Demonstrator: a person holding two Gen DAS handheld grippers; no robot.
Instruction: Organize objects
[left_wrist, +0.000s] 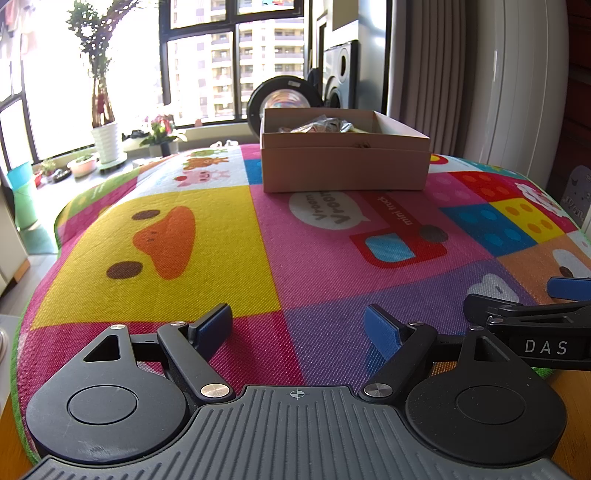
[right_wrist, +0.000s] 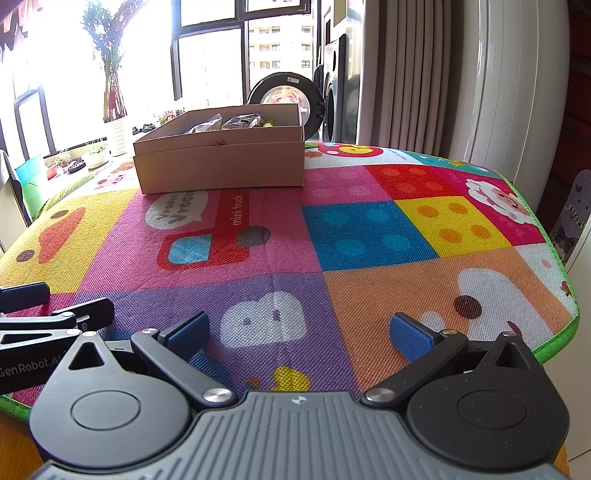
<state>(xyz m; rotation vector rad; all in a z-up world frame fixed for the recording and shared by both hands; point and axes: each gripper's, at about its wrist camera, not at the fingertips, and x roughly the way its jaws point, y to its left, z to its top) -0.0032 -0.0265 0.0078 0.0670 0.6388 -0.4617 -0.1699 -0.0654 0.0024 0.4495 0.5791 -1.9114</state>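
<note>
A: Left wrist view: the left gripper (left_wrist: 297, 326) sits low over the near edge of the colourful cartoon-printed play mat (left_wrist: 229, 236), its blue-padded fingers (left_wrist: 212, 325) spread wide with nothing between them.

B: And the task's thing?

A: The open tan cardboard box (left_wrist: 345, 168) stands at the far side of the mat, a little right of centre, well apart from the gripper. Crinkled clear plastic wrappers (left_wrist: 325, 124) show above its rim; what they hold I cannot tell.

B: What does the other camera give?

A: In the right wrist view the right gripper (right_wrist: 299, 334) is likewise wide open and empty, near the mat's front edge over the purple and orange squares. There the box (right_wrist: 221, 166) lies far and to the left, wrappers (right_wrist: 229, 122) inside it.

B: Do the two grippers meet?

A: They are side by side; the right one's tip enters the left view at the right edge (left_wrist: 546, 310), and the left one shows at the left edge of the right view (right_wrist: 55, 314). Whether they touch I cannot tell.

B: Behind the table?

A: A round dark washing-machine door (right_wrist: 282, 94) just past the box, grey curtains (right_wrist: 402, 74) to the right, and a tall potted plant in a white ribbed pot (left_wrist: 105, 142) by the bright window on the left.
</note>
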